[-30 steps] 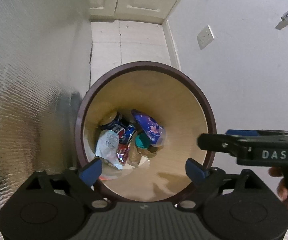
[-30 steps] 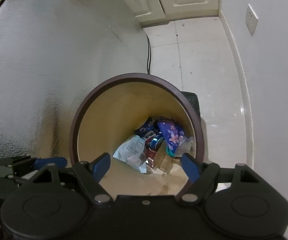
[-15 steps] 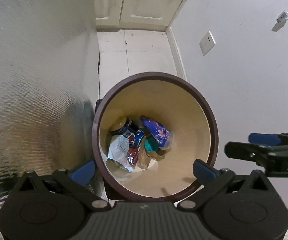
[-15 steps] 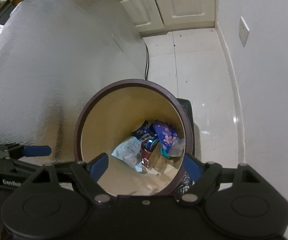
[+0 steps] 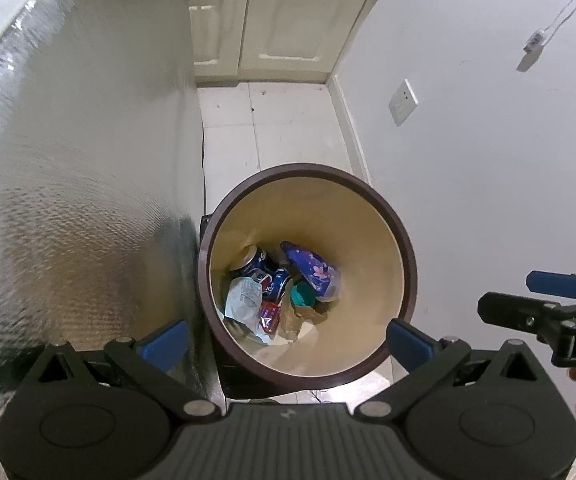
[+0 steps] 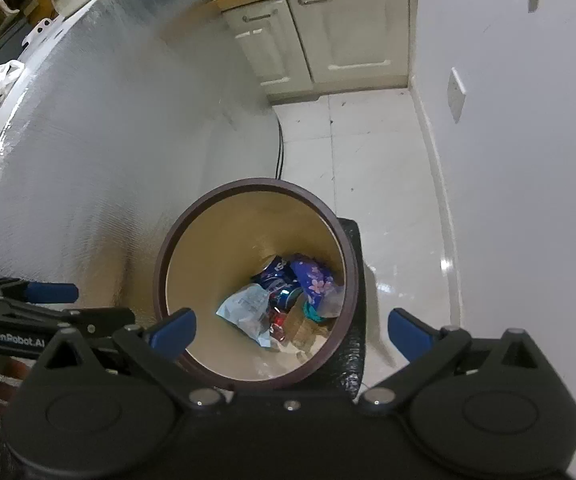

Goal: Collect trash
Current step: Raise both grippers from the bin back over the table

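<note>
In your left wrist view, the left gripper [image 5: 286,338] stands with its jaws spread wide and nothing between them; the right one has just been opening further. The round bin with a dark brown rim and cream inner wall [image 5: 368,240] sits at the centre of the frame, and your right gripper's black frame and blue pad reach in from the right edge. At the bin's bottom lies the trash: a dark blue drinks can [image 5: 254,264], a purple flower-printed wrapper [image 5: 312,270], a pale crumpled plastic packet [image 5: 244,300], a teal round lid [image 5: 302,294] and brown paper [image 5: 294,316].

In your right wrist view, the right gripper [image 6: 292,330] is likewise wide and empty above the same bin [image 6: 208,248], low centre. The textured silver panel [image 6: 88,140] fills the left; cream cupboard doors [image 6: 328,40] stand at the top.
</note>
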Demonstrator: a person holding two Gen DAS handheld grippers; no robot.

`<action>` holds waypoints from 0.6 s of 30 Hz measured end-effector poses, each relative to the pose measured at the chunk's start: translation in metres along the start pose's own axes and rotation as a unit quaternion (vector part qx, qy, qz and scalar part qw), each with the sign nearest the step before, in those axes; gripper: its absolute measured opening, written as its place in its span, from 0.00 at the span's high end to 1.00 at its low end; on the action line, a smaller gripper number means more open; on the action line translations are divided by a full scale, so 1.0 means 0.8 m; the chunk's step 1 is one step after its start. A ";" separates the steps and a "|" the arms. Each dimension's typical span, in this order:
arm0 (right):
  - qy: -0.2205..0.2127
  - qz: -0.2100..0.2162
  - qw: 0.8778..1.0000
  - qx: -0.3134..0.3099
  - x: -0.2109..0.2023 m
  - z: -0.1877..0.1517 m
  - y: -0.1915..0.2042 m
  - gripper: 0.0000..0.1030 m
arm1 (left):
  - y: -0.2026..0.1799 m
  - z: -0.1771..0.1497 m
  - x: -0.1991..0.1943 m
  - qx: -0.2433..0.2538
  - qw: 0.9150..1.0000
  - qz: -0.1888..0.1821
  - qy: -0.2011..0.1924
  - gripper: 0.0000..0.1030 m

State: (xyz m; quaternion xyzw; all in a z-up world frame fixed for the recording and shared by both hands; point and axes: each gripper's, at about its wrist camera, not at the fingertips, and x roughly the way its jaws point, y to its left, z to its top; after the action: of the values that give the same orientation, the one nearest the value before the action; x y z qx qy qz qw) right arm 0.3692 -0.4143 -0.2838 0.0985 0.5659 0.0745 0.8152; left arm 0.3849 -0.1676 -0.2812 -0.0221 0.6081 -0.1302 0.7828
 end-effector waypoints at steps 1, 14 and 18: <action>-0.003 -0.001 1.000 -0.001 -0.005 -0.002 0.000 0.00 | -0.001 -0.002 -0.005 0.001 1.000 0.000 -0.003 0.00; -0.036 -0.019 0.999 -0.003 -0.073 -0.034 0.016 0.00 | -0.011 -0.031 -0.089 0.014 0.999 -0.002 -0.053 0.00; -0.045 -0.025 0.999 -0.005 -0.097 -0.044 0.027 0.00 | -0.015 -0.039 -0.125 0.017 0.997 -0.006 -0.080 0.00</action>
State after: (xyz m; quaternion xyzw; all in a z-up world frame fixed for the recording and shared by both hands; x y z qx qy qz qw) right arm 0.3090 -0.4092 -0.2198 0.0839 0.5306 0.0527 0.8418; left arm 0.3303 -0.1520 -0.1922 -0.0225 0.5412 -0.1427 0.8284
